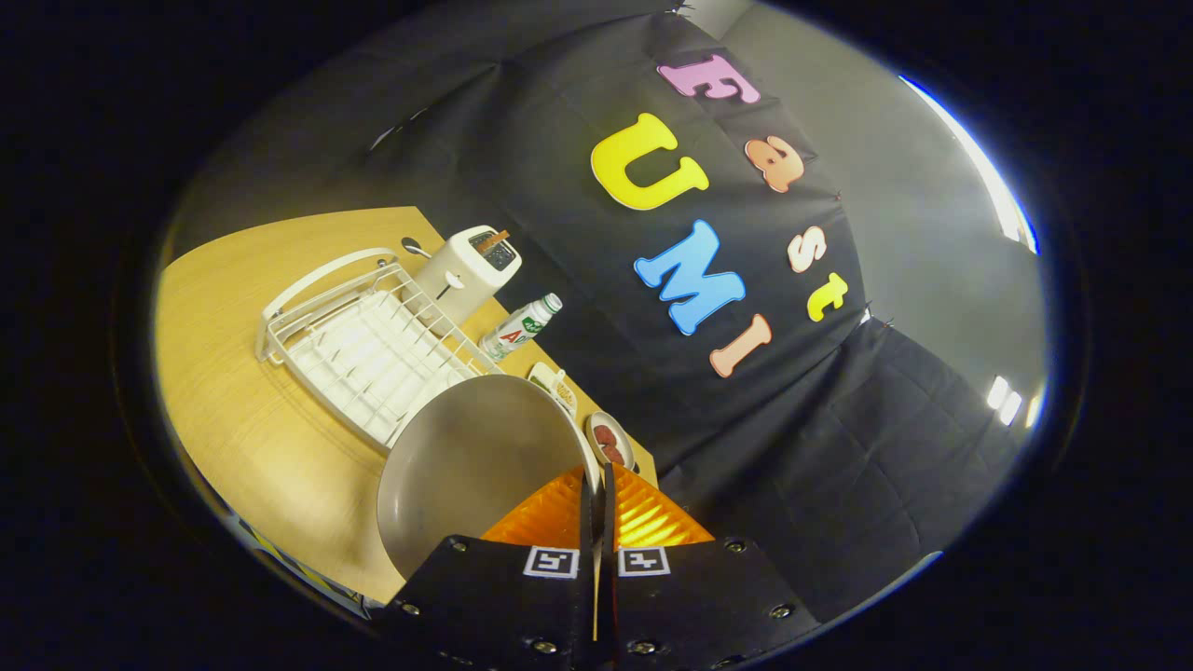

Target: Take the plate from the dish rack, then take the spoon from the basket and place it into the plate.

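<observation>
Two orange fingers [559, 513] of the gripper [596, 485] are clenched on the rim of the grey plate [475, 466], which is lifted clear of the white dish rack [359, 349] and tilted over the wooden desk [233, 410]. Beyond the rack, toward the desk's far corner, a white toaster [466, 270] stands, with a spoon [415, 247] just beside it. A small bottle [520, 326] and a dish of food [610, 441] sit along the desk's wall-side edge.

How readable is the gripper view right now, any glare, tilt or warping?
Gripper view: strongly tilted and fisheye-bent; glare from the bright strip light; table evenly lit; plate, clamped in the gripper, shows a soft sheen, sharp enough; dish rack is clear.
</observation>
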Demonstrator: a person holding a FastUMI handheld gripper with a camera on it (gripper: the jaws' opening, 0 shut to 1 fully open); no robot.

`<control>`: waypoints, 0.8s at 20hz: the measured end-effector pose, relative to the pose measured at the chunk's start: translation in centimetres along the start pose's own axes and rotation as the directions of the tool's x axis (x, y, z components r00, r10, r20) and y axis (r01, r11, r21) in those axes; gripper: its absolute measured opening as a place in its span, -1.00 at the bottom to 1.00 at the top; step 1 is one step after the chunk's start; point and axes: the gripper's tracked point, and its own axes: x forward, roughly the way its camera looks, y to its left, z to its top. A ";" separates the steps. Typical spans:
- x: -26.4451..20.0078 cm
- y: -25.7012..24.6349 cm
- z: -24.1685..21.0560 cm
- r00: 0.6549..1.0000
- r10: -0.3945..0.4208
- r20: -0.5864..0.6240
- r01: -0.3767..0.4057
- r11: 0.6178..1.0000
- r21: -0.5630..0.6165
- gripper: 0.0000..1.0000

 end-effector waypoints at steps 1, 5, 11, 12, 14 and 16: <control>-0.1 0.7 -0.9 0.999 0.035 -0.007 -0.035 0.999 0.030 -0.97; 0.5 3.3 -5.4 0.982 0.179 -0.058 -0.168 0.972 0.164 -0.98; 2.9 5.0 -11.2 0.946 0.308 -0.097 -0.281 0.933 0.223 -0.97; 3.8 5.2 -12.1 0.941 0.324 -0.100 -0.293 0.925 0.243 -0.97; 4.9 5.0 -13.4 0.932 0.344 -0.117 -0.304 0.914 0.270 -0.98; 5.9 4.9 -14.5 0.925 0.356 -0.130 -0.311 0.909 0.277 -0.98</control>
